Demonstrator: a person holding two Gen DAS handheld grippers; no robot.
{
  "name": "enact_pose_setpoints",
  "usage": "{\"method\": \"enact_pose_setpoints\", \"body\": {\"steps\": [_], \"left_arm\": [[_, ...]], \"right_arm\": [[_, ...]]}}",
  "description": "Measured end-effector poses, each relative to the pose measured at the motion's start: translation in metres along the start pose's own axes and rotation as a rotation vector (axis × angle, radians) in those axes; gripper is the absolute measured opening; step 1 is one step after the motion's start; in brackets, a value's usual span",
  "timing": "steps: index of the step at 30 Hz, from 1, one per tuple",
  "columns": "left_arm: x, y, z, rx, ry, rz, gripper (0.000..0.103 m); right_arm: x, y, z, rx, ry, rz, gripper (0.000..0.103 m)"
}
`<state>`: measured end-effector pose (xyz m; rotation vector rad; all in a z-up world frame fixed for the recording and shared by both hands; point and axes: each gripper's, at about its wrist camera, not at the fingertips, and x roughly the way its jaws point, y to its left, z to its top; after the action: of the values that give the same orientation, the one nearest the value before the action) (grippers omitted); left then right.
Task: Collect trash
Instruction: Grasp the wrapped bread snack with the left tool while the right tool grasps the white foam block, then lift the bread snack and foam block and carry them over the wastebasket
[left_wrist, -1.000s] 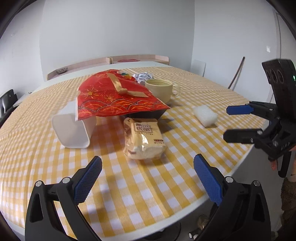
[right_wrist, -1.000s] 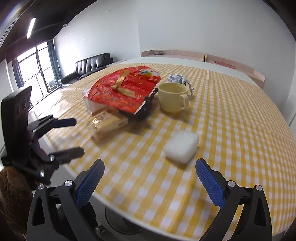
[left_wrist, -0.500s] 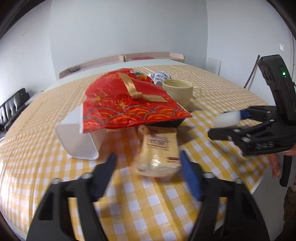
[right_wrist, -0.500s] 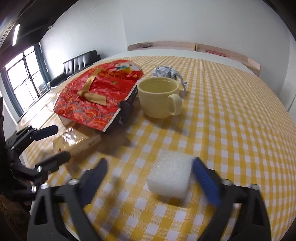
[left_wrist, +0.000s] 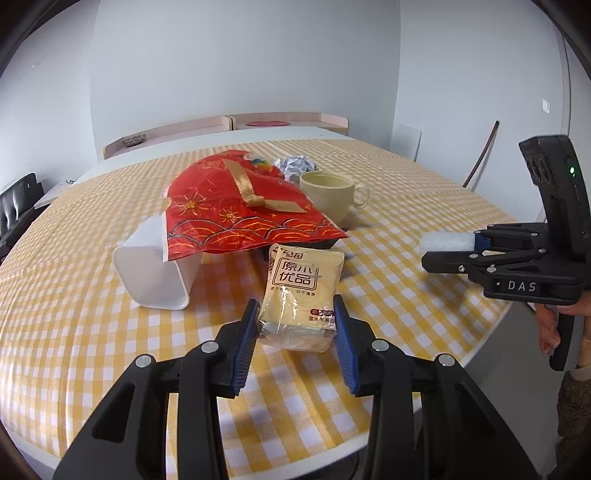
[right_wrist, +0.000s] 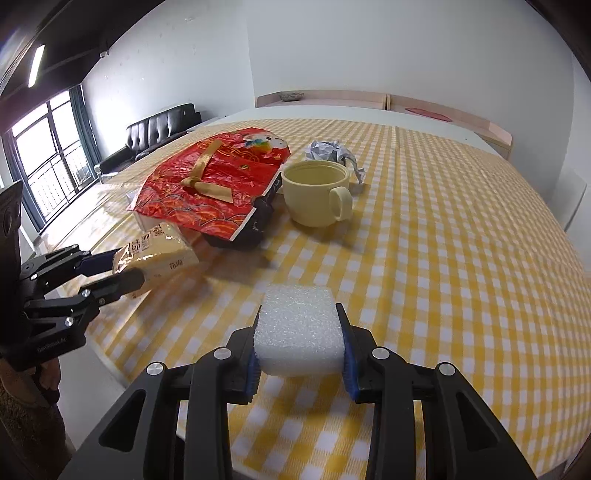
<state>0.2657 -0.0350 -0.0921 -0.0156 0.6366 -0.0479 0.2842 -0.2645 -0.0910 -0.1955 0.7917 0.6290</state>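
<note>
A beige tissue pack (left_wrist: 301, 291) lies on the yellow checked table (left_wrist: 388, 258) near its front edge. My left gripper (left_wrist: 295, 325) has its blue pads against both sides of the pack's near end, and its jaws are closing on it. The right wrist view shows the same grip from the side, left gripper (right_wrist: 127, 267) on the pack (right_wrist: 166, 251). A white foam block (right_wrist: 299, 343) sits between the pads of my right gripper (right_wrist: 299, 314), which is shut on it. From the left wrist view the foam (left_wrist: 447, 242) shows in the right gripper (left_wrist: 428, 251).
Behind the pack lie a red gift bag (left_wrist: 240, 206), a white container on its side (left_wrist: 155, 273), a cream mug (left_wrist: 328, 192) and crumpled paper (left_wrist: 295, 164). A black tray (right_wrist: 255, 225) sits under the bag. A hand (left_wrist: 550, 328) holds the right gripper's handle.
Both grippers went from wide open and short of the items to forward over them. The left jaws narrowed around the tissue pack, the right jaws shut on the foam block.
</note>
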Motion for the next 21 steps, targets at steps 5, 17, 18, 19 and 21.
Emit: {"method": "enact_pose_setpoints", "body": {"steps": [5,17,18,19,21], "left_arm": [[-0.020,-0.006,-0.001,0.010,-0.022,0.000,0.039],[-0.057,-0.024,-0.009,0.027,-0.056,-0.035,0.040],[-0.060,-0.025,-0.011,0.029,-0.056,-0.033,0.040],[-0.062,-0.026,-0.012,0.027,-0.056,-0.033,0.040],[-0.068,-0.028,-0.015,0.027,-0.057,-0.038,0.040]], "right_arm": [[-0.017,0.008,-0.008,-0.018,-0.009,0.002,0.038],[-0.051,0.032,-0.032,-0.055,-0.017,0.005,0.038],[-0.054,0.034,-0.034,-0.057,-0.018,0.003,0.038],[-0.057,0.035,-0.037,-0.058,-0.020,0.004,0.038],[-0.061,0.038,-0.040,-0.058,-0.023,0.013,0.038]]}}
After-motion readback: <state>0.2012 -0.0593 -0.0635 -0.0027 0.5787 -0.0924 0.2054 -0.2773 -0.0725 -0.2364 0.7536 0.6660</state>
